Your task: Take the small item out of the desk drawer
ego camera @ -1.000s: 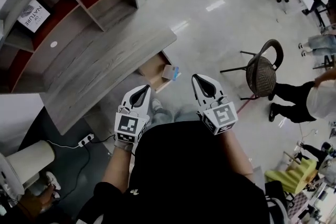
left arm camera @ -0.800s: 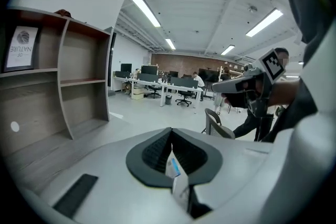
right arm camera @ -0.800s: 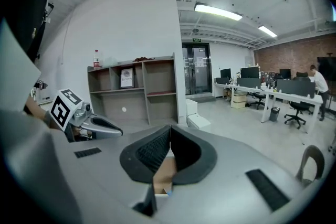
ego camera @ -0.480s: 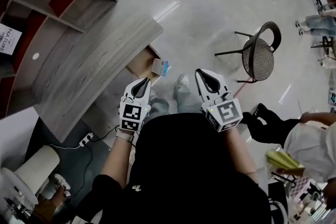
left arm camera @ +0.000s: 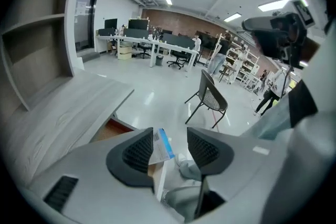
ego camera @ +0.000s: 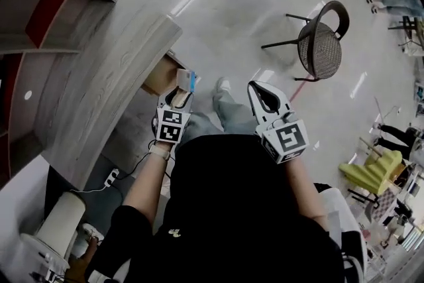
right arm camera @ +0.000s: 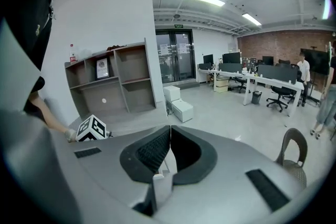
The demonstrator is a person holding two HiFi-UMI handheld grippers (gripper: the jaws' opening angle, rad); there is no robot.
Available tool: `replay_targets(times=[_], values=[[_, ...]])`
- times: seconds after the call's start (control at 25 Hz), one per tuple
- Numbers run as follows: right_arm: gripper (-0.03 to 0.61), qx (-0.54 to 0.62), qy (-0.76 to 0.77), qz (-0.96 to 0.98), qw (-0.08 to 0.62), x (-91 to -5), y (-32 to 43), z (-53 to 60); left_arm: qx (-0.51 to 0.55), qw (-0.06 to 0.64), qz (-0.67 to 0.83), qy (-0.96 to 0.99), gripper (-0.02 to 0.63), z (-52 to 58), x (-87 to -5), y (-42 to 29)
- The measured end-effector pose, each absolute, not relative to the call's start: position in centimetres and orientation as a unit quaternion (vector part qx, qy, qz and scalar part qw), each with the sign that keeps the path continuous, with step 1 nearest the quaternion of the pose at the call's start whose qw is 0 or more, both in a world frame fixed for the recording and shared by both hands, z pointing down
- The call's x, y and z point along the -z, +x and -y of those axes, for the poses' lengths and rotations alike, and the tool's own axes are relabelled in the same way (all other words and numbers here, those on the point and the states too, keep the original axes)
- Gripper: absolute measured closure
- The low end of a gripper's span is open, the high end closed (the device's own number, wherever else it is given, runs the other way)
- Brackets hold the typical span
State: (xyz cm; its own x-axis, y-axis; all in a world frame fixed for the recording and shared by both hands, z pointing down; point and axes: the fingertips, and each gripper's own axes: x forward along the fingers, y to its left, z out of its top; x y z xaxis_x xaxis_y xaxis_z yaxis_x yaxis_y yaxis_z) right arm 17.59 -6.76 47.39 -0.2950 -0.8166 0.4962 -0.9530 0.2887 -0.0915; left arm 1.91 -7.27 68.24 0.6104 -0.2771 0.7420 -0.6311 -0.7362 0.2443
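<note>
Here, a person stands on a pale floor [ego camera: 218, 16] beside a grey wooden desk [ego camera: 99, 89], a gripper in each hand. A shelf unit [ego camera: 40, 3] rises behind the desk, and a dark chair [ego camera: 318, 40] stands well apart on the floor. Under the desk's edge a drawer [ego camera: 159, 76] is open, showing a brown inside. The left gripper [ego camera: 177, 97] reaches toward it with jaws wide apart. A small white box with a blue edge [ego camera: 186, 79] stands upright at the drawer, framed between those jaws, nearer the left one, not clamped. The right gripper [ego camera: 264, 95] hangs over the floor, jaws pressed together on nothing.
</note>
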Motion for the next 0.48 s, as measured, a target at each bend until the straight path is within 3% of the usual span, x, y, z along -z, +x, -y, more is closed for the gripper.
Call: replay_targets(times=[0.2,0.48], values=[[0.581,-0.202,0.584,0.764,0.185,-47.9,20.5,7.2,-0.394,0.275,0.252,0.84,0.351,7.7,-73.0,3.9],[0.581,-0.213,0.59,0.749,0.215,-49.7,22.9,6.8,-0.453,0.276,0.24,0.813,0.33,7.5,-79.4,4.2]])
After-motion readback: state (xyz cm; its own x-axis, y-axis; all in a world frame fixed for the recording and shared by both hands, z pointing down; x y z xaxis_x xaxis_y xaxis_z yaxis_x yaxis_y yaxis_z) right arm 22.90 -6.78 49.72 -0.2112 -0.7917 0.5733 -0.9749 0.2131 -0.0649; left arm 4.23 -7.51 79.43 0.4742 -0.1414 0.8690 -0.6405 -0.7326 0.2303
